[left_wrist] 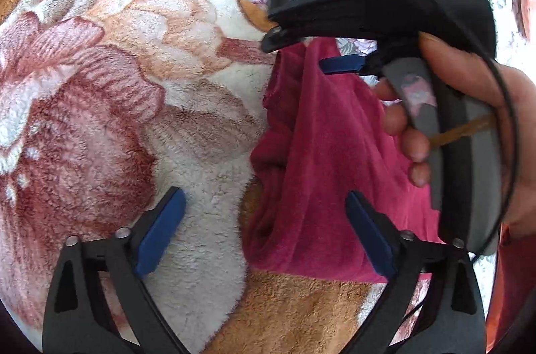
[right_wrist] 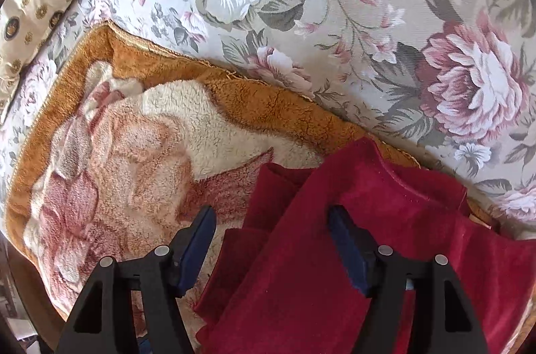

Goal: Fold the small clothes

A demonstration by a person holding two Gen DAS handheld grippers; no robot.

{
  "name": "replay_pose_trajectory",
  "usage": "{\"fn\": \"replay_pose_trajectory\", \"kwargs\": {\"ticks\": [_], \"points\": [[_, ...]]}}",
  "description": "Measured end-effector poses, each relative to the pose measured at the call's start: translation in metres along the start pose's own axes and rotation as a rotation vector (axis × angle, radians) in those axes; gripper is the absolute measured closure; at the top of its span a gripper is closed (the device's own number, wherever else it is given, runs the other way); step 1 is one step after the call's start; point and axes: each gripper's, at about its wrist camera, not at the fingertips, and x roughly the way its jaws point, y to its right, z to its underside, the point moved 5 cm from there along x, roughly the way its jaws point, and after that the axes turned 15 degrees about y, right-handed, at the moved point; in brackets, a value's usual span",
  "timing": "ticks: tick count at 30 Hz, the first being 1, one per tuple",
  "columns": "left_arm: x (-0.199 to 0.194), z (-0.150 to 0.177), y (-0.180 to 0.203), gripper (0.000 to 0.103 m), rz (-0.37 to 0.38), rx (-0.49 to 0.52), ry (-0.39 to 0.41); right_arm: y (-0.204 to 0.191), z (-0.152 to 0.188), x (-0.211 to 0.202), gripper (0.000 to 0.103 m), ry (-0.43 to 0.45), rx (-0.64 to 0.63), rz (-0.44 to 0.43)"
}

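A small dark red velvety garment [left_wrist: 328, 153] lies crumpled on a fluffy flowered blanket [left_wrist: 117, 102]. My left gripper [left_wrist: 264, 203] is open, its blue pads apart just above the garment's left edge. My right gripper [left_wrist: 301, 52] shows in the left wrist view, held by a hand, with cloth bunched at its fingers. In the right wrist view the right gripper [right_wrist: 271, 216] has its jaws apart over the red garment [right_wrist: 335, 253], which lies partly folded in layers between and under the fingers.
The blanket [right_wrist: 134, 136] has an orange-brown border and lies on a flowered bedsheet [right_wrist: 335, 18]. A cream patterned pillow [right_wrist: 33, 12] sits at the far left. A hand [left_wrist: 469, 119] holds the right gripper's grey handle.
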Motion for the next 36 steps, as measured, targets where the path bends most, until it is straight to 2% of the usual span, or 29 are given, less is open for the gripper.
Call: {"fn": "replay_pose_trajectory", "kwargs": {"ticks": [2, 5, 7, 8, 9, 10, 11, 12, 14, 16, 18, 20, 22, 26, 29, 32, 34, 36], "points": [[0.003, 0.001, 0.005, 0.003, -0.013, 0.039, -0.002, -0.002, 0.002, 0.009, 0.029, -0.02, -0.027, 0.019], [0.006, 0.003, 0.01, 0.003, -0.018, 0.073, -0.002, -0.008, 0.007, 0.011, 0.03, -0.004, -0.097, 0.064], [0.004, 0.001, 0.007, 0.014, -0.016, 0.047, 0.015, -0.008, 0.011, 0.007, 0.05, 0.029, -0.151, 0.1], [0.004, -0.001, 0.004, 0.031, -0.019, 0.034, 0.023, -0.007, 0.013, 0.004, 0.055, 0.048, -0.163, 0.101], [0.003, -0.002, 0.003, 0.058, 0.0, 0.019, 0.021, -0.005, 0.014, -0.002, 0.065, 0.074, -0.163, 0.089], [0.005, -0.001, 0.004, 0.073, 0.059, -0.019, -0.008, -0.001, 0.016, -0.009, 0.074, 0.102, -0.15, 0.073], [0.01, 0.001, 0.004, 0.082, 0.124, -0.07, -0.058, 0.001, 0.017, -0.017, 0.077, 0.123, -0.128, 0.054], [0.011, 0.002, 0.005, 0.082, 0.13, -0.076, -0.066, 0.006, 0.017, -0.028, 0.08, 0.148, -0.099, 0.025], [0.003, -0.003, 0.018, 0.082, 0.133, 0.019, -0.024, 0.019, 0.017, -0.057, 0.083, 0.213, -0.052, -0.037], [-0.017, -0.011, 0.041, 0.082, 0.206, 0.089, 0.035, 0.037, 0.019, -0.088, 0.085, 0.281, -0.012, -0.072], [-0.034, -0.012, 0.063, 0.082, 0.284, 0.112, 0.051, 0.062, 0.023, -0.124, 0.085, 0.347, 0.055, -0.115], [-0.044, -0.009, 0.089, 0.082, 0.355, 0.119, 0.034, 0.086, 0.032, -0.157, 0.086, 0.397, 0.103, -0.152], [-0.05, 0.0, 0.121, 0.082, 0.419, 0.17, 0.001, 0.111, 0.046, -0.185, 0.086, 0.431, 0.136, -0.154], [-0.045, 0.022, 0.179, 0.082, 0.472, 0.268, -0.051, 0.164, 0.078, -0.221, 0.086, 0.457, 0.18, -0.101], [-0.025, 0.046, 0.215, 0.082, 0.493, 0.306, -0.12, 0.206, 0.1, -0.217, 0.086, 0.429, 0.234, -0.045], [-0.001, 0.072, 0.244, 0.082, 0.503, 0.36, -0.215, 0.246, 0.119, -0.194, 0.086, 0.399, 0.299, 0.023], [0.013, 0.08, 0.251, 0.082, 0.471, 0.376, -0.244, 0.269, 0.133, -0.171, 0.086, 0.365, 0.381, 0.005], [0.013, 0.08, 0.251, 0.082, 0.45, 0.386, -0.261, 0.285, 0.148, -0.156, 0.083, 0.341, 0.487, -0.054]]}}
